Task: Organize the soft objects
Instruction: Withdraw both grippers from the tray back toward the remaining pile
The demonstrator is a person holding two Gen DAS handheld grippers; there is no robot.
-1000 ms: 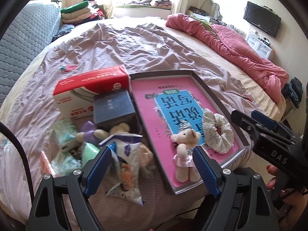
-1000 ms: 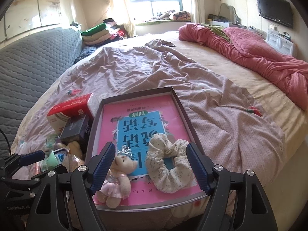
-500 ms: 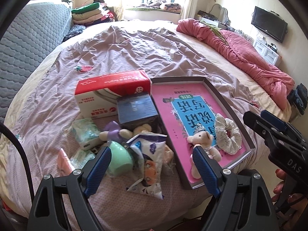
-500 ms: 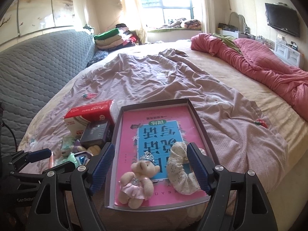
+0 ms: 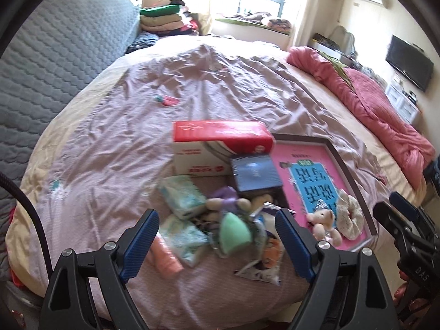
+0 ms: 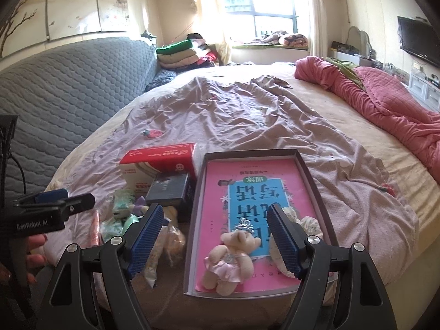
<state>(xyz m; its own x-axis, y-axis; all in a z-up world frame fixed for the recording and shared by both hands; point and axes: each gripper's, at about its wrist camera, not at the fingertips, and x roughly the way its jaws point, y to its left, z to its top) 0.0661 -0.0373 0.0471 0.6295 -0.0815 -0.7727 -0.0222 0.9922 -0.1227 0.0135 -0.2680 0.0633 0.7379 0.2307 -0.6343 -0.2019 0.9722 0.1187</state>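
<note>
Both tongs gape wide, empty, above the bed.
Left tongs (image 5: 217,238) frame a mint-green sponge (image 5: 233,231); right tongs (image 6: 216,238) bracket a small pink-skirted teddy bear (image 6: 229,261) at 6 o'clock in the dark-rimmed tray (image 6: 310,176).

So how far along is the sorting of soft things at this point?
Partly done, it seems: the teddy bear and scrunchie already lie in the tray. Nothing is in hand; the left hand-held gripper and right hand-held gripper are open. The purple plush and green sponge remain in the pile.
</note>
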